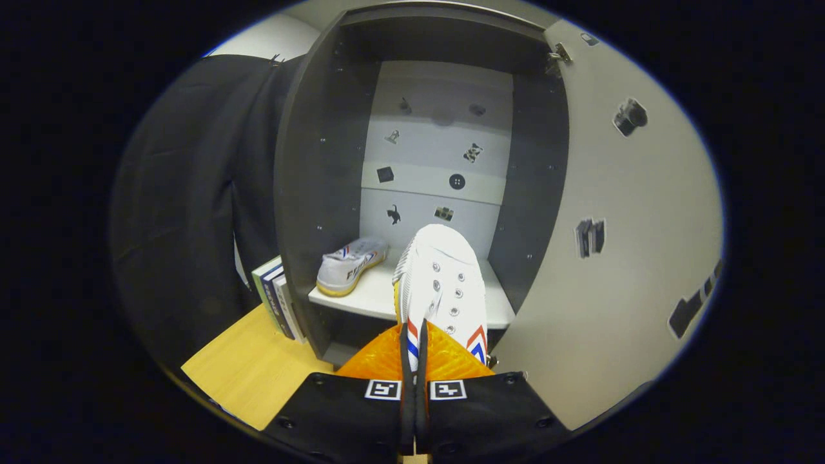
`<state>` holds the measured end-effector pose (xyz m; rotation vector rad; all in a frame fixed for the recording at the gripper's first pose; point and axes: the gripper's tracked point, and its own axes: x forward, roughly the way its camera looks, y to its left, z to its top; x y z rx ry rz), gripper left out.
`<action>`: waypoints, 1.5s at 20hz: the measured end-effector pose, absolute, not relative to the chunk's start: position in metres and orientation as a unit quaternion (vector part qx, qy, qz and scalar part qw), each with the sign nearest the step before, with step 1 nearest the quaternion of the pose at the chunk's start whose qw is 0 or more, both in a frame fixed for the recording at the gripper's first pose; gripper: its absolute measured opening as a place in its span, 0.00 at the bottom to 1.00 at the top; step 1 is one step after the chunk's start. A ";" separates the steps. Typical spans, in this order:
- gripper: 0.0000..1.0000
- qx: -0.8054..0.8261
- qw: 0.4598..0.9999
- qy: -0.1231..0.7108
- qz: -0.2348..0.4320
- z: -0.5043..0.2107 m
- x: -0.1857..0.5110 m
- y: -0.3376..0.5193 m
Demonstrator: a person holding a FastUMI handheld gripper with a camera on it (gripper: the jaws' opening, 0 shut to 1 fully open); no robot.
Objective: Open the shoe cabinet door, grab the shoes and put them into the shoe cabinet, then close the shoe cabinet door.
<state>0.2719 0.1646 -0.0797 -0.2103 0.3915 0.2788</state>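
Two shoes: one white shoe (351, 264) lies on the cabinet shelf (367, 299) toward its left side; a second white shoe (441, 283) is held out over the shelf's front edge, toe pointing inward.
Hidden: the held shoe's heel is covered by the gripper (414, 351); its sole cannot be seen.
Hard to make out: small dark stickers on the cabinet's back panel (438, 148) are too small to read.
Claw: fingers nearly together, pinching a thin part of the held shoe's heel end between them.
Open room: bare shelf shows between the two shoes and to the right of the held one.
Edges: cabinet door (619, 245) stands open on the right; the dark left wall (316, 193) is beside the resting shoe.
Outside: books (278, 298) lean against the cabinet's left wall, on a wooden surface (251, 367).
Pose: gripper points straight into the cabinet opening.
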 end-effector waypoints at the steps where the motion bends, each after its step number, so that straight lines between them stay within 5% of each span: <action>1: 0.02 -0.099 0.967 0.193 0.133 -0.078 0.289 0.167; 14: 0.02 -0.082 0.963 0.237 0.098 -0.112 0.465 0.177; 23: 0.05 -0.051 0.950 0.301 0.070 -0.166 0.495 0.187; 24: 0.08 -0.053 0.954 0.286 0.072 -0.161 0.494 0.187; 30: 0.77 -0.074 0.975 0.190 0.090 -0.092 0.438 0.195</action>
